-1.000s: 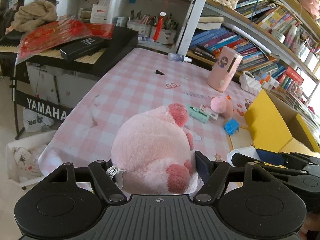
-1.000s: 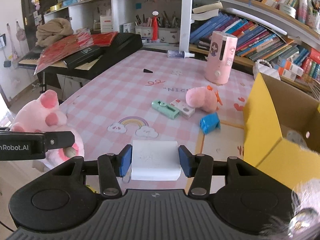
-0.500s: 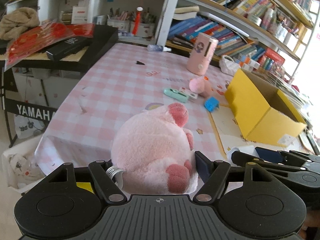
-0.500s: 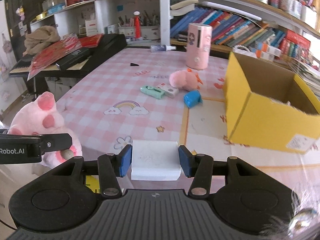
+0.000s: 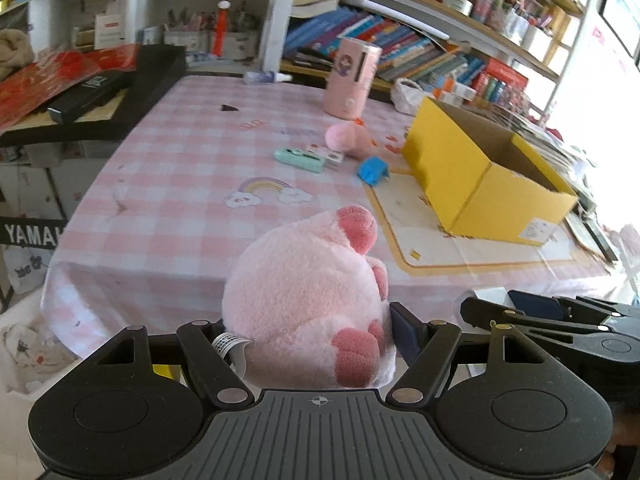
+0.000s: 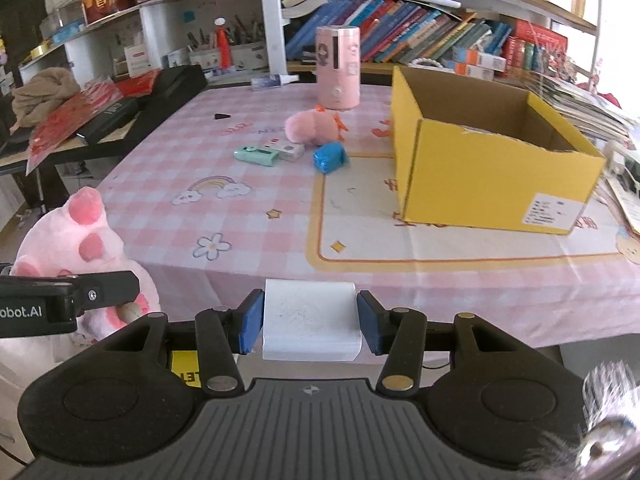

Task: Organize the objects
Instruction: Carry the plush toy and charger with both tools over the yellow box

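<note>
My left gripper (image 5: 316,332) is shut on a big pink plush toy (image 5: 308,300), held off the near edge of the pink checked table (image 5: 180,184). The same plush (image 6: 72,240) shows at the left of the right wrist view, with the left gripper's finger across it. My right gripper (image 6: 310,322) is shut on a white rectangular block (image 6: 310,324), its blue pads (image 6: 252,322) pressing both sides. An open yellow cardboard box (image 6: 488,168) stands on the table's right half, ahead and to the right of both grippers.
A small pink plush (image 6: 314,126), a blue object (image 6: 330,156), a mint green case (image 6: 256,155) and a small white box (image 6: 284,148) lie mid-table. A pink cylinder (image 6: 338,68) stands behind them. Bookshelves (image 6: 420,40) line the back; a black keyboard (image 6: 172,88) stands left.
Both views have swung right and drawn back: the yellow box has come from the right edge fully into view and the keyboard has slid left. Both grips are unchanged.
</note>
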The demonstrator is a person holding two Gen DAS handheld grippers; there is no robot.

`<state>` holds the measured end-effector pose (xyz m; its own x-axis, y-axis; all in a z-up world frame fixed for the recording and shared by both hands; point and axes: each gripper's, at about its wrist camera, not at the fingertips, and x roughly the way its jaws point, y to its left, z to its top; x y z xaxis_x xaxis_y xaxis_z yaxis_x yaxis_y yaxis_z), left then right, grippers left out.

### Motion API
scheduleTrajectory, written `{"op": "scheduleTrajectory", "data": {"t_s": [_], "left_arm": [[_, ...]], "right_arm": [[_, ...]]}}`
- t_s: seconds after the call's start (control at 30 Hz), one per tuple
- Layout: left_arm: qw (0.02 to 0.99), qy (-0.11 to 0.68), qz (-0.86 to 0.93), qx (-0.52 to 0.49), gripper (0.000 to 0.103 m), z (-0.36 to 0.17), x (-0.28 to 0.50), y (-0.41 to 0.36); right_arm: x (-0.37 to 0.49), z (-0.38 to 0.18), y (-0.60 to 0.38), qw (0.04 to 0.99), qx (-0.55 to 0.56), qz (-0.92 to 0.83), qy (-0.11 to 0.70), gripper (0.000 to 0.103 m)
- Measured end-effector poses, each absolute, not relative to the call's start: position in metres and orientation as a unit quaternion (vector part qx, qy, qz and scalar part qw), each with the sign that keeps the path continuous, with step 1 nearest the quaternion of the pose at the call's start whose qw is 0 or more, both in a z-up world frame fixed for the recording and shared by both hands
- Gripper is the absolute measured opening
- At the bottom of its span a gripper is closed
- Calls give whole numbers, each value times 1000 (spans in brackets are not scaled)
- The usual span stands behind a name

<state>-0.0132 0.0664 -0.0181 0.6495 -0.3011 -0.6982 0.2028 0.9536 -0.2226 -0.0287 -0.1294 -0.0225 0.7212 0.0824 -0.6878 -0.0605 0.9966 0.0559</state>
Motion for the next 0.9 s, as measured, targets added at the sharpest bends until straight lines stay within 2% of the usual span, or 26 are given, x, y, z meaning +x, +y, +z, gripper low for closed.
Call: {"op": "scheduleTrajectory", "data": {"t_s": [0.9], "left_arm": [[876,390,-284,-3,74,-16,-7,-29]], "right_arm": [[-81,-21,-209,920,66,-116,370,47]]}}
